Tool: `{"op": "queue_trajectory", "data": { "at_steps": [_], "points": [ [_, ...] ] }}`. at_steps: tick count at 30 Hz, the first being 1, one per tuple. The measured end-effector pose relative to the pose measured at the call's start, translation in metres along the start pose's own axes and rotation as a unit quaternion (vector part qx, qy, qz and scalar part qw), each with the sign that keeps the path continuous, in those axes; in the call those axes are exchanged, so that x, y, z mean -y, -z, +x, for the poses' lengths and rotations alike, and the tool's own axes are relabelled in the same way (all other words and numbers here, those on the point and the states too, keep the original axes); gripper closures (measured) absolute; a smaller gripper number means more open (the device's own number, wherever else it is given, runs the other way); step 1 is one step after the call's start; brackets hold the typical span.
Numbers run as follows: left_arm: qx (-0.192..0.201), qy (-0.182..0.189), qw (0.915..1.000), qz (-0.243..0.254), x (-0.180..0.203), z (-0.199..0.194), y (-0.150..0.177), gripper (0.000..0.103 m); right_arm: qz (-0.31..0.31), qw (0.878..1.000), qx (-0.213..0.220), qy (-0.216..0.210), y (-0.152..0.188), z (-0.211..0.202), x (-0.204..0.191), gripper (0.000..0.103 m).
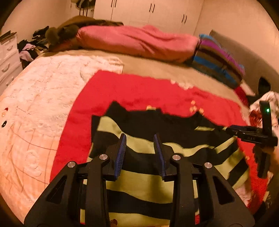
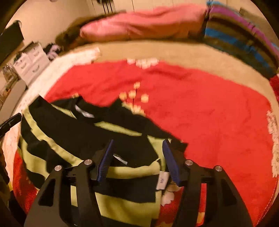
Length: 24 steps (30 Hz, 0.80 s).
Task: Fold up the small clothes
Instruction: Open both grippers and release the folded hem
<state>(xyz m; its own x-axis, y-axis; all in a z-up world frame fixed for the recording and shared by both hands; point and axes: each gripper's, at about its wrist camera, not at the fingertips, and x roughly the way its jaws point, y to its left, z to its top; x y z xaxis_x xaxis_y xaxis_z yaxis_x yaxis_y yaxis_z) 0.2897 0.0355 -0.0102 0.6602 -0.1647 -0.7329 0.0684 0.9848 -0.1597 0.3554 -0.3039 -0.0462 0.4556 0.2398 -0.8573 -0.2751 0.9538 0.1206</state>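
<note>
Left claw (image 1: 140, 139) close over the striped top (image 1: 144, 181), fingers spread wide, nothing between them; blue pads (image 1: 120, 157) face each other above a black band. Right claw (image 2: 138, 145) likewise wide apart and empty, hovering over the top's (image 2: 122, 204) near right edge, where a small white tag (image 2: 162, 180) shows just inside the right finger. Top is black with yellow-green stripes, lying rumpled and partly doubled over itself on a red blanket (image 2: 200, 113), upper part mostly black, a second white label (image 2: 83, 111) near the neck. Right claw seen from the left camera as a dark body (image 1: 251, 134) at the top's far right corner, green light lit. Red blanket spread on the bed; pale cream quilt (image 1: 40, 97) to its left, tan sheet (image 1: 157, 69) beyond. Farther back, a pink duvet (image 1: 139, 41) rolled along the bed, striped pillow (image 1: 216, 61) to its right. White drawers (image 1: 8, 59) at far left, white wardrobe (image 1: 150, 12) against the back wall. Both views blurred.
</note>
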Motion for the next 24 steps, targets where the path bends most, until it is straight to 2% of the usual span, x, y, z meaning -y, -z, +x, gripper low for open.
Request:
{"op": "queue_trajectory", "data": {
  "at_steps": [1, 2, 3, 5, 7, 10, 12, 14, 17, 18, 19, 22, 24],
  "points": [
    [-0.011, -0.005, 0.9999, -0.003, -0.001, 0.007, 0.001, 0.074, -0.001, 1.000, -0.012, 0.007, 0.004, 0.009, 0.000, 0.047],
    [-0.020, -0.010, 0.9997, -0.009, -0.004, 0.014, 0.003, 0.073, 0.000, 1.000, -0.020, 0.008, 0.009, 0.015, 0.001, 0.051],
    [-0.033, -0.012, 0.9993, -0.013, -0.007, 0.023, 0.005, 0.072, 0.003, 1.000, -0.027, 0.000, 0.014, 0.020, 0.001, 0.059],
    [-0.038, -0.013, 0.9991, -0.013, -0.010, 0.031, 0.008, 0.071, 0.002, 1.000, -0.009, -0.019, 0.021, 0.016, 0.000, 0.083],
    [-0.040, -0.015, 0.9990, -0.012, -0.012, 0.037, 0.010, 0.068, 0.012, 0.999, 0.022, -0.020, 0.025, 0.003, 0.002, 0.084],
    [-0.036, -0.017, 0.9991, -0.011, -0.016, 0.038, 0.009, 0.064, 0.072, 0.994, 0.072, -0.047, 0.022, -0.018, 0.023, 0.084],
    [-0.033, -0.022, 0.9992, -0.009, -0.017, 0.040, 0.007, 0.062, 0.119, 0.987, 0.087, -0.063, 0.017, -0.023, 0.042, 0.084],
    [-0.032, -0.023, 0.9992, -0.011, -0.017, 0.045, 0.004, 0.061, 0.144, 0.985, 0.087, -0.045, 0.013, -0.018, 0.051, 0.081],
    [-0.039, -0.041, 0.9983, -0.015, -0.019, 0.056, 0.000, 0.056, 0.124, 0.990, 0.050, 0.036, 0.011, 0.003, 0.049, 0.075],
    [-0.044, -0.044, 0.9978, -0.023, -0.022, 0.060, 0.000, 0.051, 0.124, 0.990, 0.048, 0.046, 0.012, 0.006, 0.049, 0.069],
    [-0.046, -0.045, 0.9975, -0.029, -0.025, 0.063, 0.000, 0.047, 0.127, 0.989, 0.051, 0.047, 0.014, 0.007, 0.051, 0.059],
    [-0.036, -0.050, 0.9975, -0.033, -0.031, 0.057, -0.001, 0.045, 0.133, 0.987, 0.082, 0.032, 0.022, -0.009, 0.056, 0.050],
    [-0.003, -0.069, 0.9971, -0.031, -0.034, 0.037, -0.001, 0.047, 0.110, 0.986, 0.117, 0.034, 0.031, -0.033, 0.051, 0.042]
  ]
}}
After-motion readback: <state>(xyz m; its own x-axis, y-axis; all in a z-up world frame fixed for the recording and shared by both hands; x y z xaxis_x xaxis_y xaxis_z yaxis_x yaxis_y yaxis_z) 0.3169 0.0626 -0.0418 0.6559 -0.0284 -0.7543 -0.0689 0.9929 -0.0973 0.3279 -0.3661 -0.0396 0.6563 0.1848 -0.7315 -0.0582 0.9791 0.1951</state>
